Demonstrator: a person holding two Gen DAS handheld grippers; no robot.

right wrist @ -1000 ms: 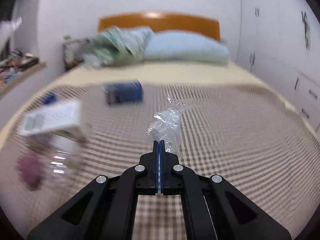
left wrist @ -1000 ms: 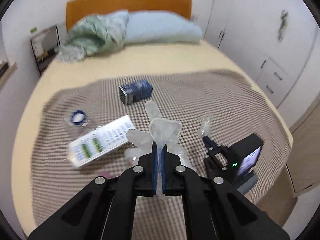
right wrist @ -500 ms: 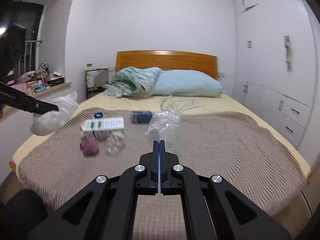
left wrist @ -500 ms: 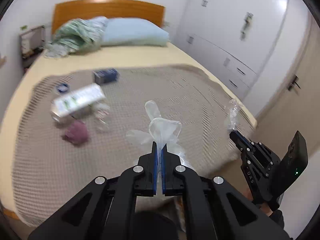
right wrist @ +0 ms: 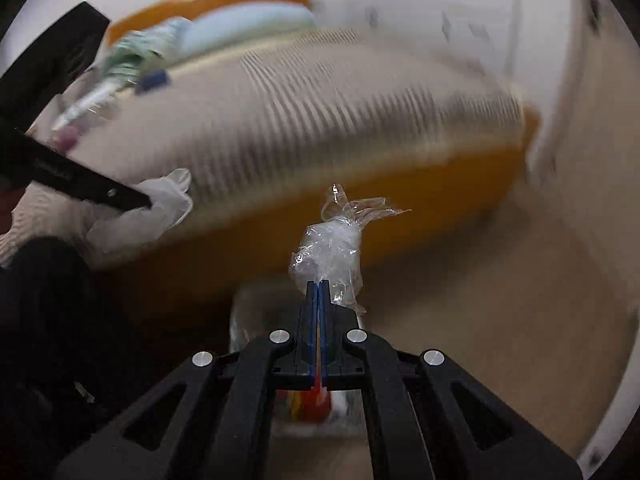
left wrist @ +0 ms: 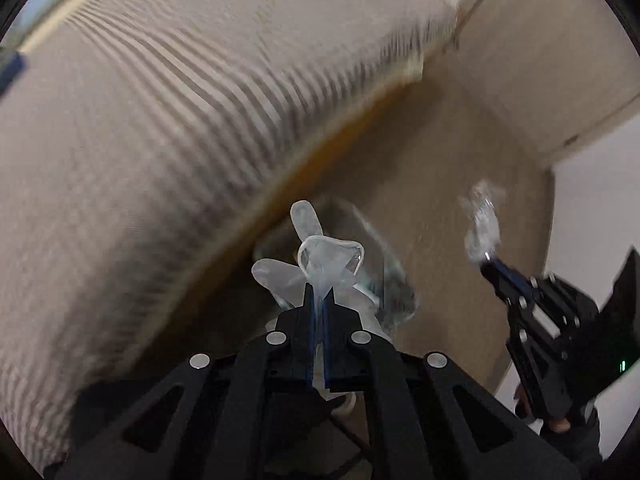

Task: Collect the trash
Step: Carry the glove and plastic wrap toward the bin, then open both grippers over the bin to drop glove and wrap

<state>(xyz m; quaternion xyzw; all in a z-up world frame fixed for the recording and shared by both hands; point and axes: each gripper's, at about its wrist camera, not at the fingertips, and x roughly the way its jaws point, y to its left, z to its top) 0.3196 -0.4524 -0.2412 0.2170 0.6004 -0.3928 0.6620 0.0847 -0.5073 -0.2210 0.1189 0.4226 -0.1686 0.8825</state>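
- Both your grippers swung off the bed (right wrist: 320, 92) and tilted down past its foot edge since the earlier frame.
- Your left gripper (left wrist: 318, 292) stayed clamped on the translucent disposable glove (left wrist: 312, 256).
- Your right gripper (right wrist: 318, 286) stayed clamped on the crumpled clear plastic wrapper (right wrist: 332, 244), above a clear bin (right wrist: 244, 320) on the floor.

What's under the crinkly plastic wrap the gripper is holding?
Below the plastic wrap in the right gripper sits a clear bin. Something red and yellow shows inside; the gripper hides the rest.

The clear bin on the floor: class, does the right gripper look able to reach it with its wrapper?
Probably yes. The right gripper, shut on the crumpled plastic wrapper, points down over the clear bin with nothing between them.
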